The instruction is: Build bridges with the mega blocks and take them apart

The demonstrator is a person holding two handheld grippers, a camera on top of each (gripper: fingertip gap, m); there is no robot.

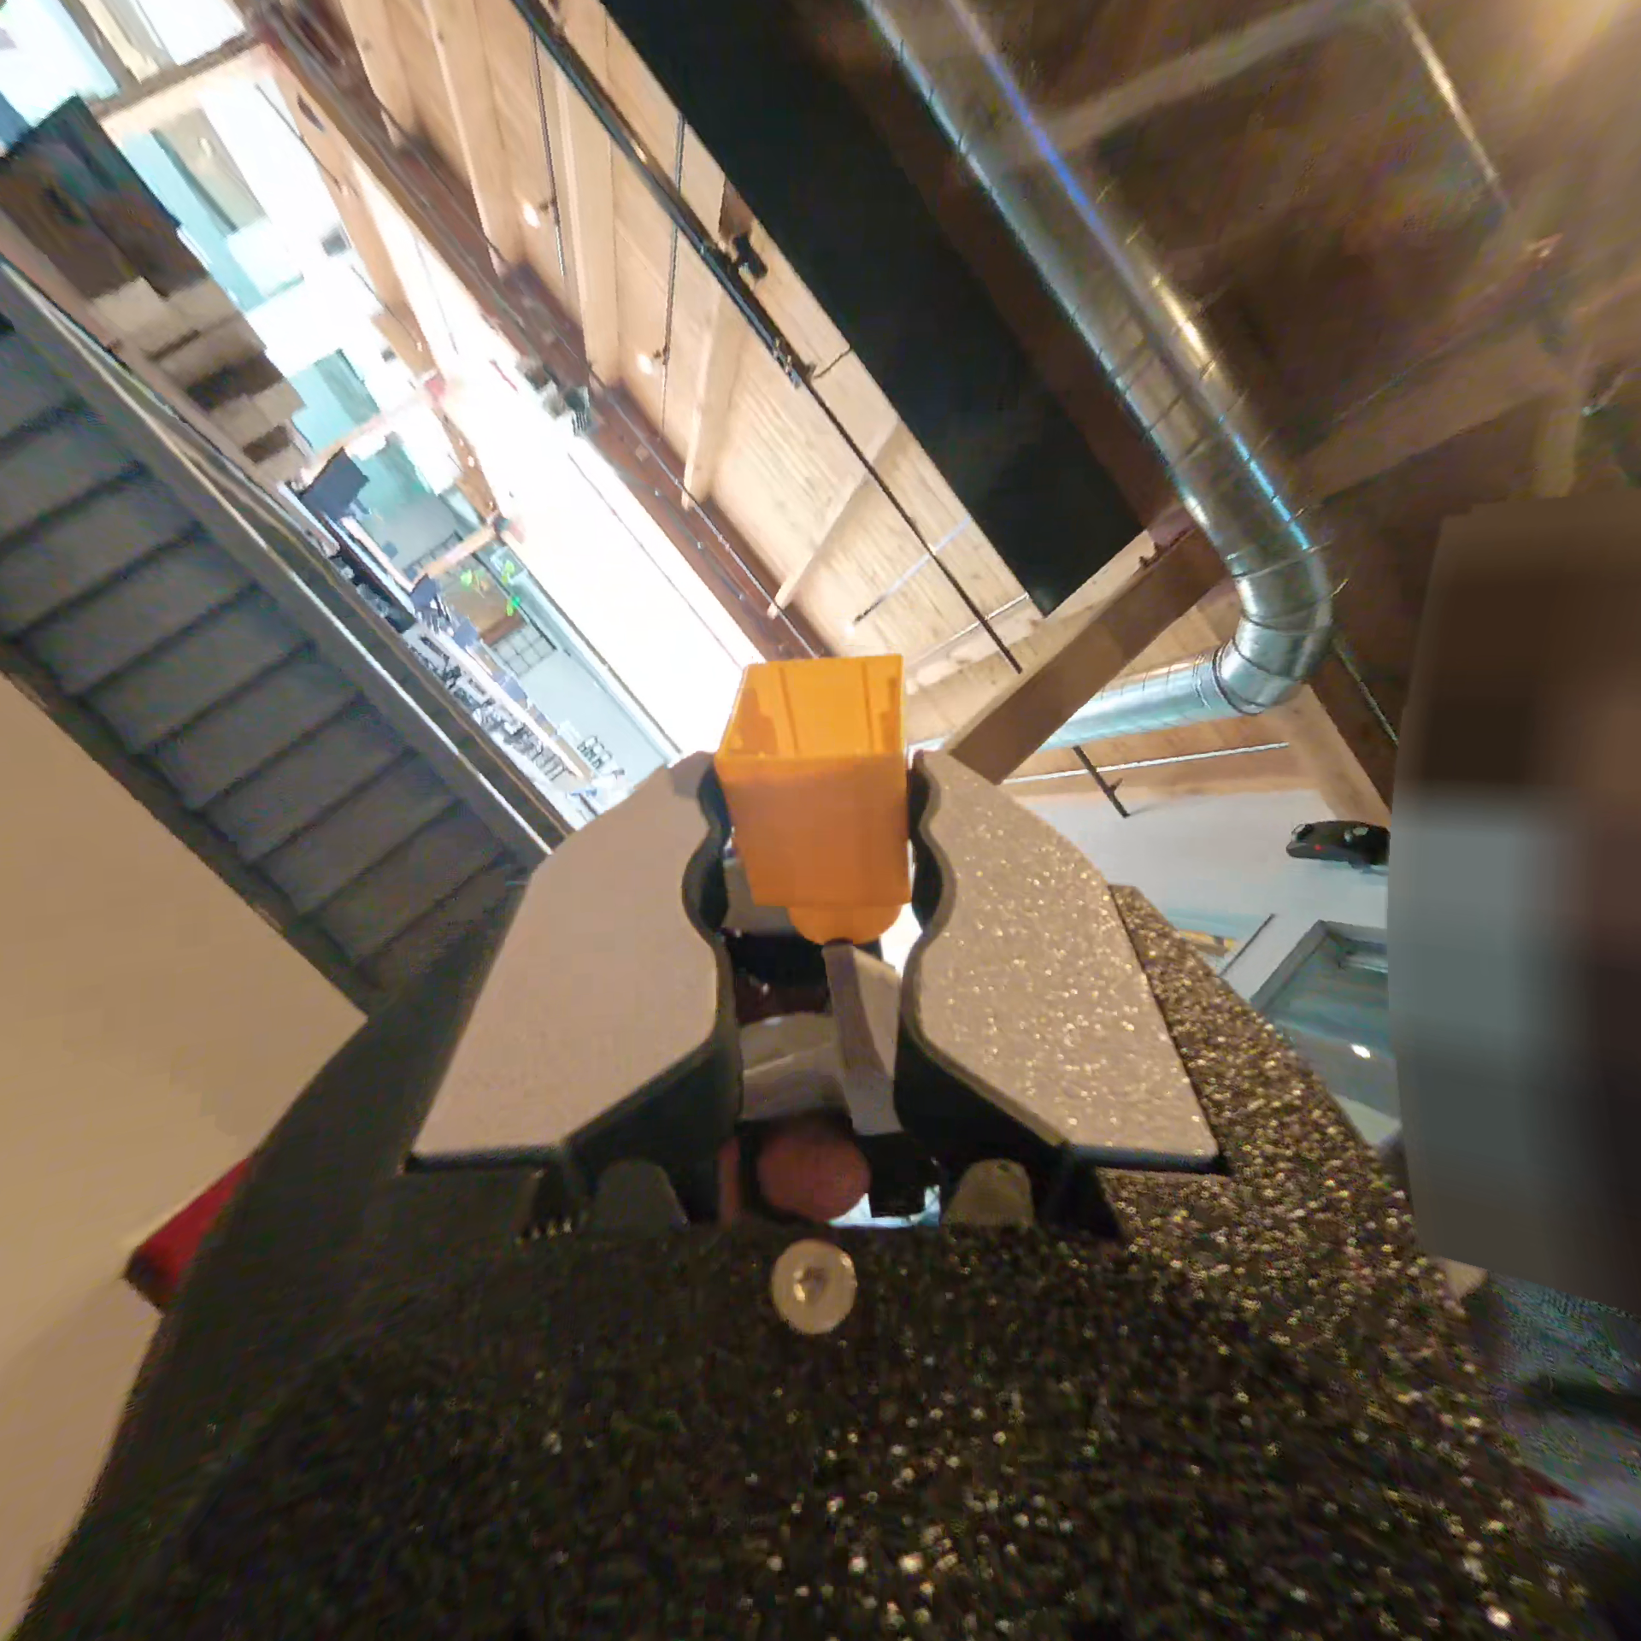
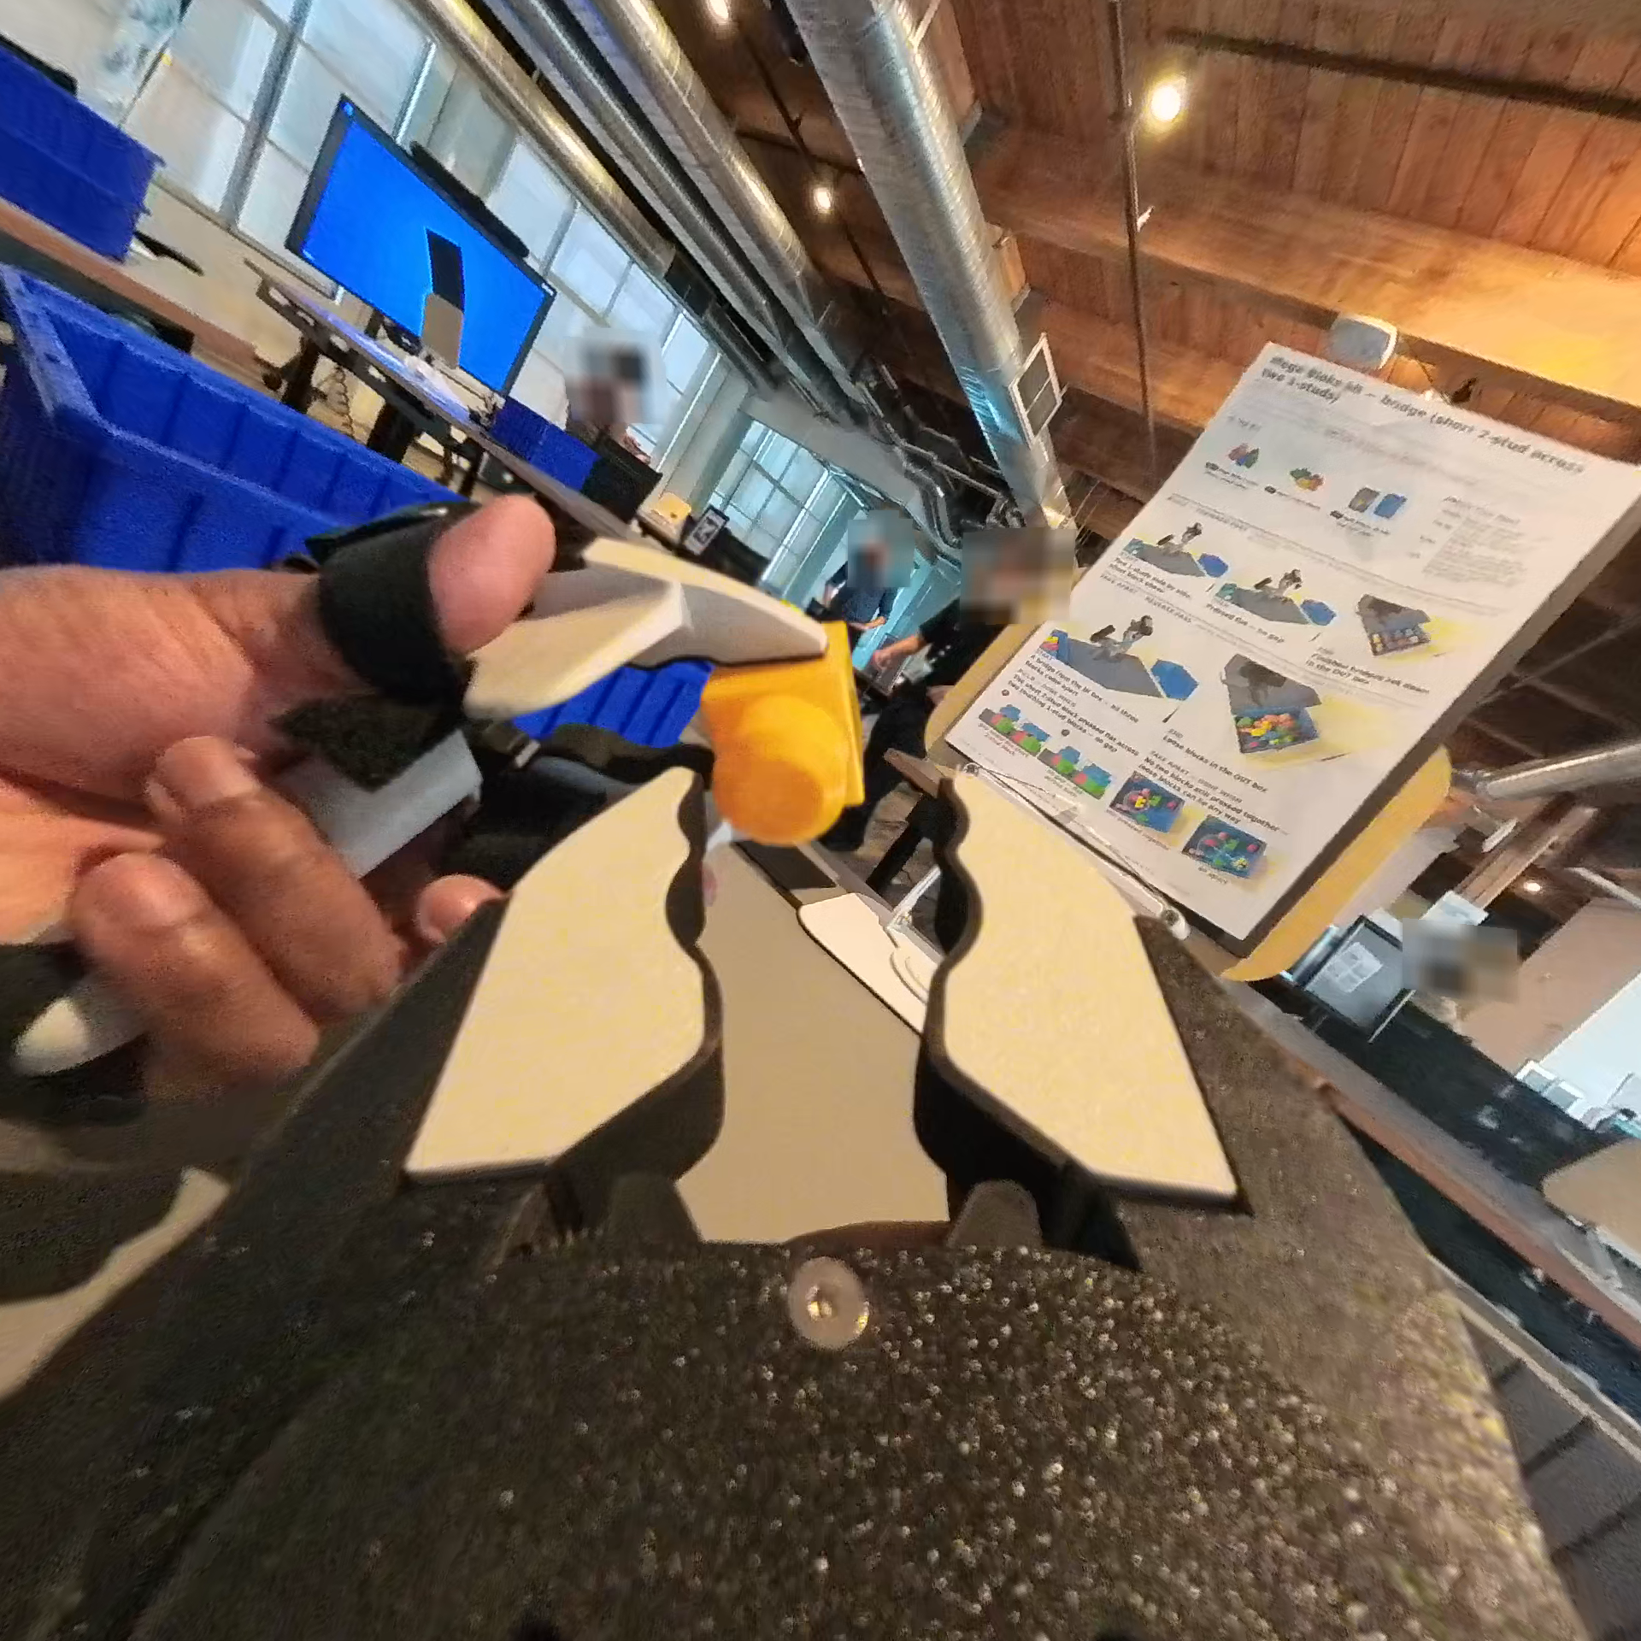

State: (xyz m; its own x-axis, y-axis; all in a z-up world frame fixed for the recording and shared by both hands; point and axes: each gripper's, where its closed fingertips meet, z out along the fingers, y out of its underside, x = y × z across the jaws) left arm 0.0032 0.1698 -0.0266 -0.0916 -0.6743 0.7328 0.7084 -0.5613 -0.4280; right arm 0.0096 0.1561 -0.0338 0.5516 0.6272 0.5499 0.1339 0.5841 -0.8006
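Fingers on my left gripper [image 1: 821,799] are clamped on 1 orange block [image 1: 812,799], held up in the air, stud facing back. Right gripper [image 2: 821,844] is spread, empty, just beside it. I'd regrip squarely before pressing.

block [image 1: 815,821] orange | gripper fingers [image 2: 568,1012] pale grey on speckled black body | bins [image 2: 178,471] blue | screen [image 2: 417,257] blue | strap [image 2: 382,604] black | pipe [image 1: 1145,320] silver | ceiling [image 2: 1332,178] brown wood
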